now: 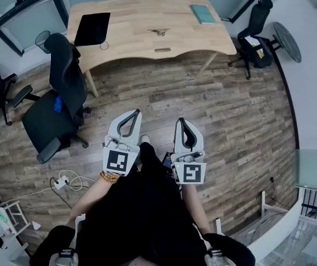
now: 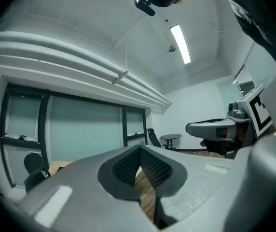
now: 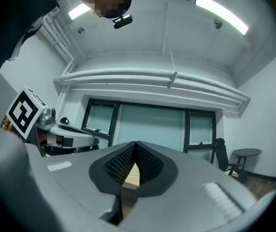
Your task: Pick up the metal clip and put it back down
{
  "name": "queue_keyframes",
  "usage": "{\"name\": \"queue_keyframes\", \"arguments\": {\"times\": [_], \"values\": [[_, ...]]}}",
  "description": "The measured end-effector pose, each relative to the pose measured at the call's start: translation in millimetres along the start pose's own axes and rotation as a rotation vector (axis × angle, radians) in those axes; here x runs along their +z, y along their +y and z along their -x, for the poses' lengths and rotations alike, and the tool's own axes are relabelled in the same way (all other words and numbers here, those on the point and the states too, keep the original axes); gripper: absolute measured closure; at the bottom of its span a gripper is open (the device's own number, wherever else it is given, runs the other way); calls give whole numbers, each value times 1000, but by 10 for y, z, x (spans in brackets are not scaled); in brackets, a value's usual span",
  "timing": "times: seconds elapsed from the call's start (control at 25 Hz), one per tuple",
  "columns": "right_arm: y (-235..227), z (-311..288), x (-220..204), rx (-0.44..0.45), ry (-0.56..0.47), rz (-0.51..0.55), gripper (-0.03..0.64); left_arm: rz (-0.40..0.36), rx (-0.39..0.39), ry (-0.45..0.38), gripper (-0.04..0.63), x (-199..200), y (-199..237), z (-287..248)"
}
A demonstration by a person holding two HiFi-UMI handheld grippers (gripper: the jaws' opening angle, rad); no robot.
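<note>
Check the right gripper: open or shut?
Shut: the right gripper has its tips touching, with nothing between them.

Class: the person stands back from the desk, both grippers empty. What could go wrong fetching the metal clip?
1. The metal clip looks small and low on the desk, so closing jaws may skid off it.
2. The black chair stands close to the path and could be bumped on the approach.
</note>
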State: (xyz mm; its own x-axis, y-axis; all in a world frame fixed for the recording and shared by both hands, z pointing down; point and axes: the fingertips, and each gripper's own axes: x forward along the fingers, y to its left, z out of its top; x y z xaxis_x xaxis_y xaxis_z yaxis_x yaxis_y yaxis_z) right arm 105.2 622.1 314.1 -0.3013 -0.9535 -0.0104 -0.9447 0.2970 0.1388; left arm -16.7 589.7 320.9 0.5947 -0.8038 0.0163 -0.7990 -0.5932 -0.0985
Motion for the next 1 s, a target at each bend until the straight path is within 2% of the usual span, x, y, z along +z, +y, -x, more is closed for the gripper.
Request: {"name": "queue_keyframes", "arguments": {"times": [0.16,0.36,0.64,0.8,1.0], "values": [[-294,-264,-106,-8,19,14,594,-2,13,31,595,-112,76,-298],[-787,-593,-247,-16,23,4,594,-2,45,25,595,-83,144,-754],[-1362,-1085,-422,29,13,-13,594,-28,109,47,595,-104,252,-1263],[-1553,-1445,-548,45,35,-25,594,7,166,73,595,-177,450,-1378],[-1575,-1899,-628,61,53,-26,594,33,198,93,595,-337,803,-1587]]}}
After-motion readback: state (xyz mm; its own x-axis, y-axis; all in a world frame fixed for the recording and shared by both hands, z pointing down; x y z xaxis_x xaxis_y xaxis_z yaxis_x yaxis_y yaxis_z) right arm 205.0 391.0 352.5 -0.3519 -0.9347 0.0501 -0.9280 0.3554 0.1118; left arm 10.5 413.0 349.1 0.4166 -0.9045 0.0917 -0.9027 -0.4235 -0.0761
